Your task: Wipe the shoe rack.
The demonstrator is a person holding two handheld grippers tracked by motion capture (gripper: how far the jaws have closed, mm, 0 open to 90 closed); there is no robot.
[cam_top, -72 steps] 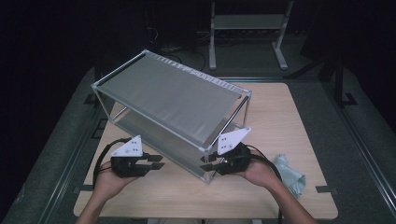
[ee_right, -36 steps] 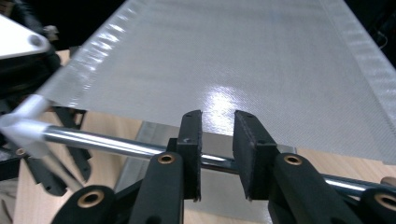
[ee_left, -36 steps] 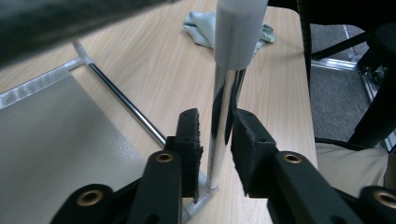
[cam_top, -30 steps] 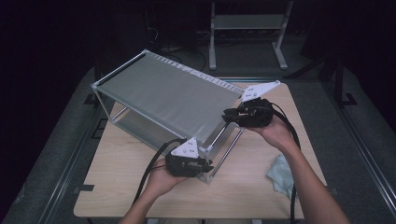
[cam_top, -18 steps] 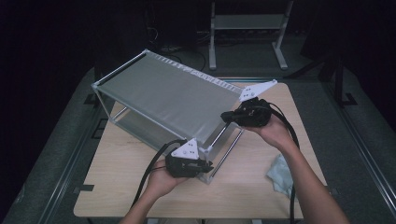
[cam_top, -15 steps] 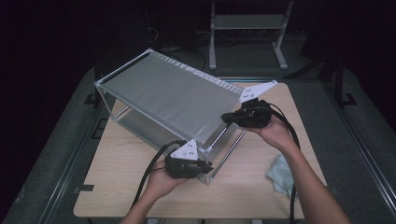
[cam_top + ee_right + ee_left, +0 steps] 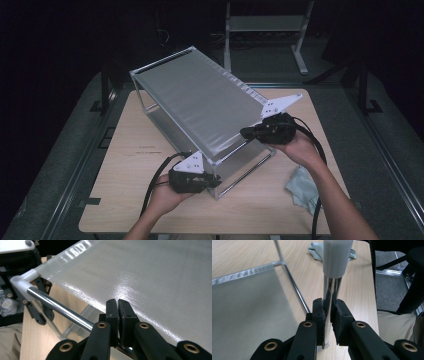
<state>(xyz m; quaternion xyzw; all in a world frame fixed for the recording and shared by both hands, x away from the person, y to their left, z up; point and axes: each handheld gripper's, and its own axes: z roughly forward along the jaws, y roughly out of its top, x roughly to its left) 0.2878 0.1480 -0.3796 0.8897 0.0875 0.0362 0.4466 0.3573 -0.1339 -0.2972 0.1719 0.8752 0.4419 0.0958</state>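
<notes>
A chrome-tube rack (image 7: 200,107) with grey fabric shelves stands skewed on the wooden table (image 7: 130,165). At its near corner my left gripper (image 7: 214,183) is shut on the upright chrome post (image 7: 331,287). Its jaws have just been closing, and its pads (image 7: 319,312) now press the post from both sides. My right gripper (image 7: 246,133) is at the rack's right side, with its jaws shut on the top shelf's edge (image 7: 82,302) where fabric meets the rail. In the right gripper view the white corner joint (image 7: 21,281) sits at far left.
A crumpled pale green cloth (image 7: 302,187) lies on the table near the right forearm; it also shows as the cloth (image 7: 317,250) behind the post. A metal stand (image 7: 265,25) is on the floor beyond the table. The table's left front is bare.
Both hands moved from the rack's near side to the near corner post and the right top edge, and the jaws closed. The rack has since swung to the right on the table.
</notes>
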